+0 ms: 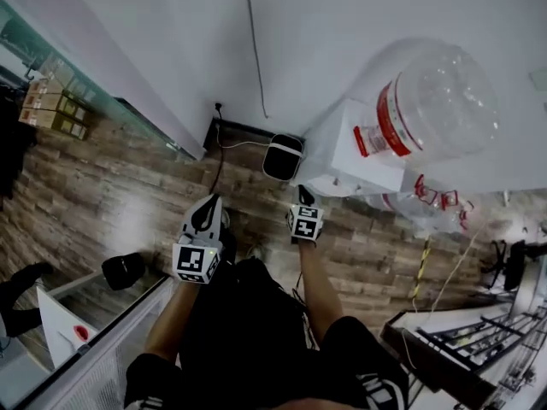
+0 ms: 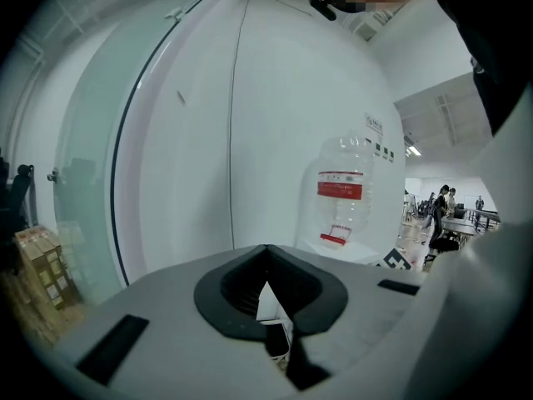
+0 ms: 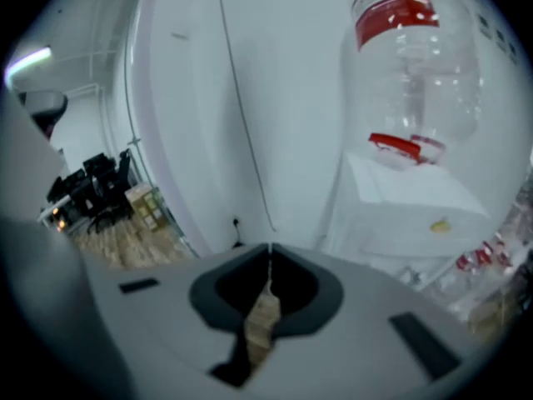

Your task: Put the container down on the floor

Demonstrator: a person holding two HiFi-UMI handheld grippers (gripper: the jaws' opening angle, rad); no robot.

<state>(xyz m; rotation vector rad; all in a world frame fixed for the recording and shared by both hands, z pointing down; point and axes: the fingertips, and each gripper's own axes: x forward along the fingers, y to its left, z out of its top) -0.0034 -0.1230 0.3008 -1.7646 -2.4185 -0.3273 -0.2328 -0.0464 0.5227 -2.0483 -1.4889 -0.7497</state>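
A small black container with a white rim (image 1: 283, 156) stands on the wood-look floor against the white wall, beside a wall socket. Both grippers hang over the floor in front of it, a short way off. My left gripper (image 1: 208, 207) is shut, its jaws meeting at the tip with nothing between them (image 2: 266, 248). My right gripper (image 1: 303, 195) is also shut and empty (image 3: 269, 248). Neither touches the container. To the right, a large clear water bottle with a red label (image 1: 432, 101) (image 2: 340, 192) (image 3: 412, 61) sits upside down on a white dispenser (image 1: 355, 156).
Cardboard boxes (image 1: 51, 105) (image 2: 40, 265) stand by a glass partition at the left. A black object (image 1: 124, 270) lies on the floor near a white cabinet edge. Several empty bottles (image 1: 432, 199) crowd beside the dispenser. A dark rack (image 1: 479, 340) fills the lower right.
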